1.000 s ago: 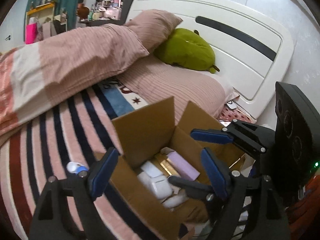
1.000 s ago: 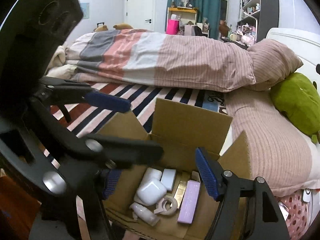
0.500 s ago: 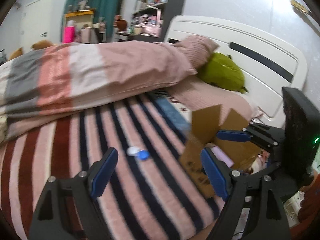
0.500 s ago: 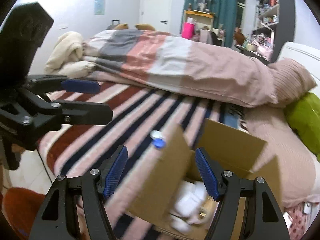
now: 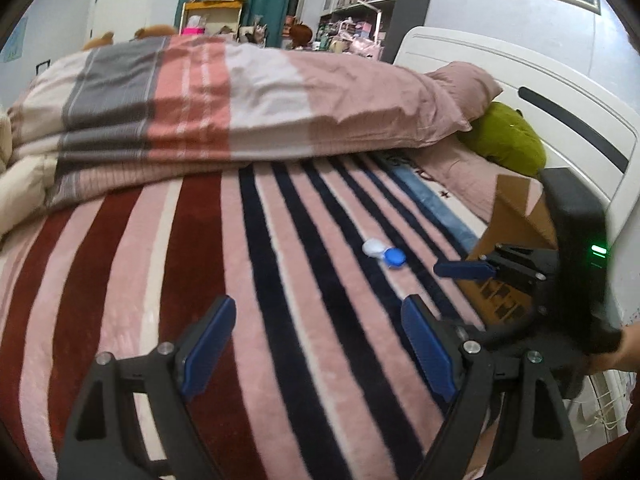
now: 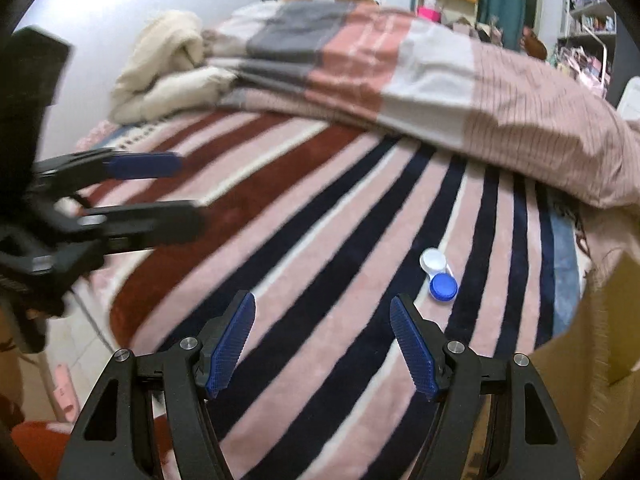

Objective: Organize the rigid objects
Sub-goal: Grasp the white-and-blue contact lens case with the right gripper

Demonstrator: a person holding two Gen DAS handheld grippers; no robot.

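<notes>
Progress check. One loose item visible on the bed: a contact lens case (image 6: 438, 275), white cap and blue cap side by side, lying on the striped blanket (image 6: 320, 220) between two dark stripes. Cardboard box (image 5: 516, 240) stands at the blanket's right edge, near the headboard; its inside is not visible in either view, so contents cannot be confirmed.

Right gripper (image 6: 323, 344): jaws apart, empty, hovering near the case, which sits just ahead and to the right of its fingers. Left gripper (image 5: 318, 346): jaws apart, empty, further from the case.

Judgement: the case is not yet packed; picking it up and boxing it remains. No other stray rigid items seen on the blanket.
</notes>
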